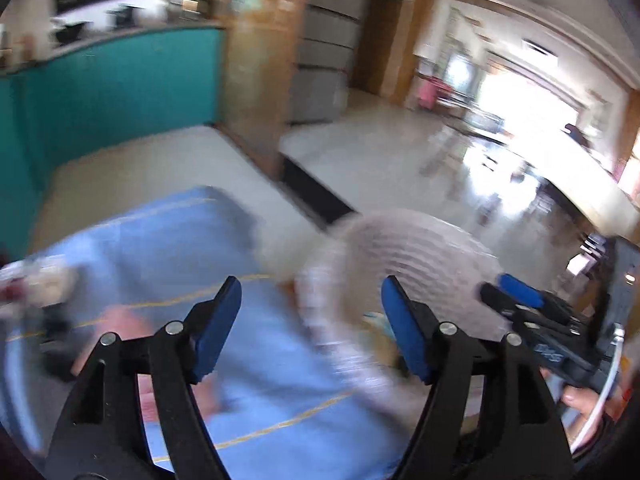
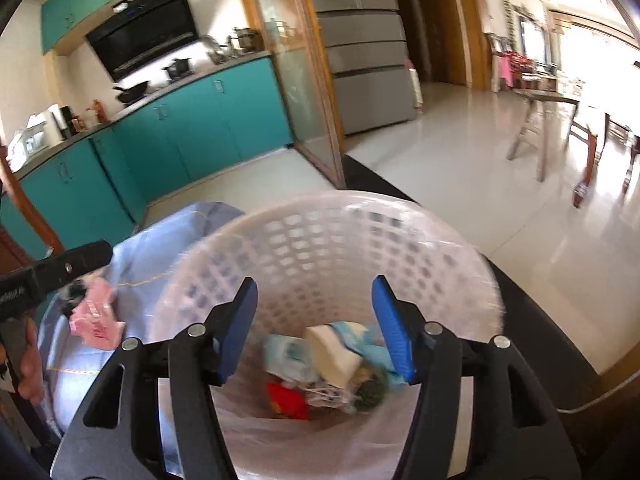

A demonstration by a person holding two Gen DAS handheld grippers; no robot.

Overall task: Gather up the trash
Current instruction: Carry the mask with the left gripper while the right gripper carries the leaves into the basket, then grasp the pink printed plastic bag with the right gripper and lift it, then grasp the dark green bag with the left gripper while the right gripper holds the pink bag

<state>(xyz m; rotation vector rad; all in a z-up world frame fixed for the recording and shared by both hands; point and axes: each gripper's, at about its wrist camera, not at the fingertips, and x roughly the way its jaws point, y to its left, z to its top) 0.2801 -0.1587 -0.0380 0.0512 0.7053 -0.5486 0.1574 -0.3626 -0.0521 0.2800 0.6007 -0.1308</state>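
A white lattice trash basket (image 2: 400, 232) with a plastic liner stands on a table covered by a light blue cloth (image 2: 136, 264). Several pieces of trash (image 2: 332, 360) lie at its bottom: white, pale blue, red and green scraps. My right gripper (image 2: 314, 328) is open and empty, hanging over the basket mouth. A pink carton (image 2: 98, 318) lies on the cloth left of the basket, below the left gripper body (image 2: 60, 268). In the blurred left wrist view my left gripper (image 1: 312, 328) is open and empty over the cloth (image 1: 180, 248), with the basket (image 1: 408, 248) to its right.
Teal kitchen cabinets (image 2: 180, 132) and a glass partition (image 2: 296, 64) stand behind the table. A grey fridge (image 2: 360, 48) is beyond. Glossy tiled floor (image 2: 460, 168) with wooden tables and chairs (image 2: 540, 120) lies to the right. A blurred object (image 1: 36, 284) sits at the cloth's left.
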